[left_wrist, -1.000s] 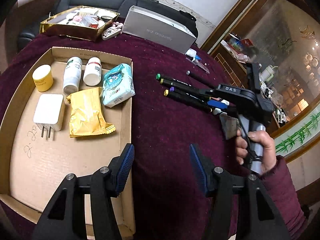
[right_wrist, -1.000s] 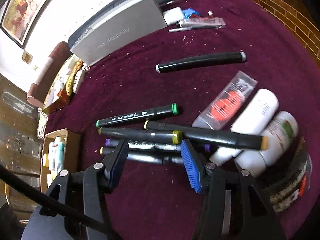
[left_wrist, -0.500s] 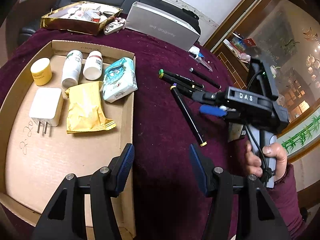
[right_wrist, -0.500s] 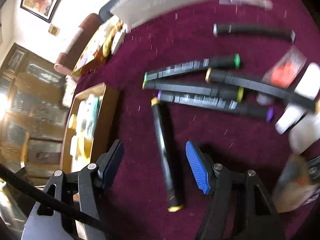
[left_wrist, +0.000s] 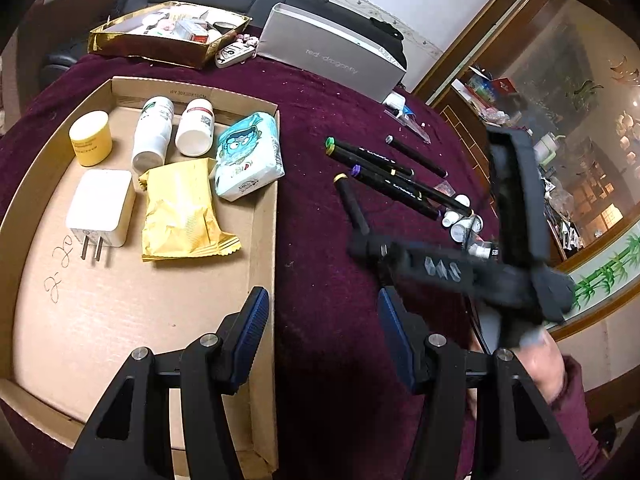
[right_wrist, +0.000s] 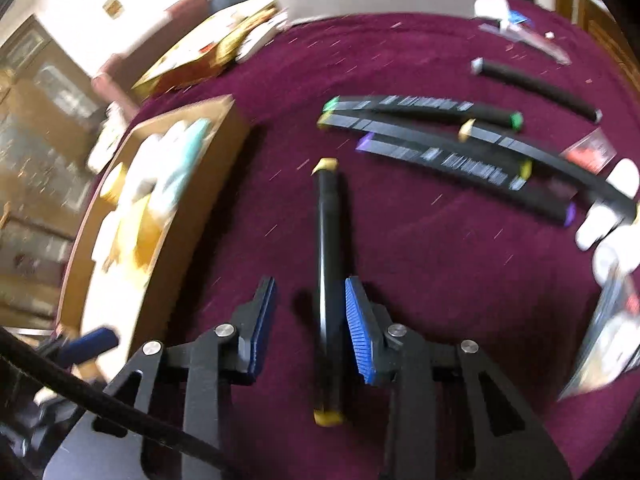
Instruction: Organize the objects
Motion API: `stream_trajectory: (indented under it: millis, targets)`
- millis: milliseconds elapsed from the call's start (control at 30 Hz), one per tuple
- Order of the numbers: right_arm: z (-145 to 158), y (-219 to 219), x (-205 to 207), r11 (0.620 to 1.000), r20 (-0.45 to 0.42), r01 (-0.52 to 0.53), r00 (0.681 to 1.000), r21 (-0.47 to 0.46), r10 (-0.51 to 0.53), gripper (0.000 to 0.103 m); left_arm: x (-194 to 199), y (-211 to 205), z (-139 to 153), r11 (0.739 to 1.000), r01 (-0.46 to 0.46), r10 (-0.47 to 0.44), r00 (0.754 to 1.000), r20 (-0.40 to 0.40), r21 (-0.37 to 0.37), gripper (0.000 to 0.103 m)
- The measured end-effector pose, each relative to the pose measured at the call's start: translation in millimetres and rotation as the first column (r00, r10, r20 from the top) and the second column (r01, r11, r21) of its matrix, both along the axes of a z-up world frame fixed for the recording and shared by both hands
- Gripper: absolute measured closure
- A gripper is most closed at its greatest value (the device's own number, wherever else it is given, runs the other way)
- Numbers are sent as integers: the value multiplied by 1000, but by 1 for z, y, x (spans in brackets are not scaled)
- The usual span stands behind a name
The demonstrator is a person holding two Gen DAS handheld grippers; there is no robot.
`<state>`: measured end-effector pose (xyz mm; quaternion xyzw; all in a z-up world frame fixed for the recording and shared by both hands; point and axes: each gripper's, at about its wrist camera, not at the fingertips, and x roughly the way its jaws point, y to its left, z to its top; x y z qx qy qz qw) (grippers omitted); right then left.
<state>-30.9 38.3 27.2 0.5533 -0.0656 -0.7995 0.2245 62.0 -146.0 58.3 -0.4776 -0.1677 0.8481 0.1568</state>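
Observation:
A black marker with yellow caps (right_wrist: 329,264) lies alone on the maroon cloth, pointing away from me; it also shows in the left wrist view (left_wrist: 352,204). My right gripper (right_wrist: 310,320) is open and straddles its near half, the marker close to the right pad. Several other black markers (right_wrist: 432,136) lie in a bunch beyond. My left gripper (left_wrist: 320,336) is open and empty over the right wall of the cardboard tray (left_wrist: 264,240). The tray holds a white charger (left_wrist: 102,208), a yellow packet (left_wrist: 180,212), two white bottles (left_wrist: 154,132), a yellow jar (left_wrist: 90,138) and a tissue pack (left_wrist: 248,152).
A grey box (left_wrist: 332,60) and a gold tray of small items (left_wrist: 168,32) stand at the back. White bottles and a clear packet (right_wrist: 612,208) lie right of the markers. A car key (left_wrist: 234,53) lies by the gold tray.
The yellow-capped marker was swung out of the bunch to lie alone. My right gripper has pulled back and turned so its open jaws now straddle it. The left gripper has hardly moved.

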Motion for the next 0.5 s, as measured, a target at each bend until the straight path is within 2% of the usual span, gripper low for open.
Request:
stream_trajectory:
  millis: [67,133,200,233,333,467,500]
  targets:
    - [2,8,8,997,45,-4,999,-82,8,69,0,2,1,1000,4,-4,1000,-3,-9,53]
    - [15,32,19,987,37,30,999,-157,-24,64,-1,7,1,999,10,-11,1000,-5,-30,53]
    - [31,59,28,982,-11,71,997,-172,-74,49,-5,15,1,998,20,-20,1000,-3,-52,53]
    - [39,77,33,981,-49,107,992,-162,-116,45,-9,22,0,997,27,-27,1000,-4,-74,53]
    - [57,127,45,965,-118,205,967,-165,-226,44,-23,41,-6,987,33,-35,999,-11,-156,53]
    - [63,179,55,931,-125,294,937,-217,-325,44,-52,68,-19,957,14,-17,1000,-9,-291,53]
    - [62,190,58,922,-122,311,931,-229,-344,44,-57,72,-22,953,16,-17,1000,1,-302,53]
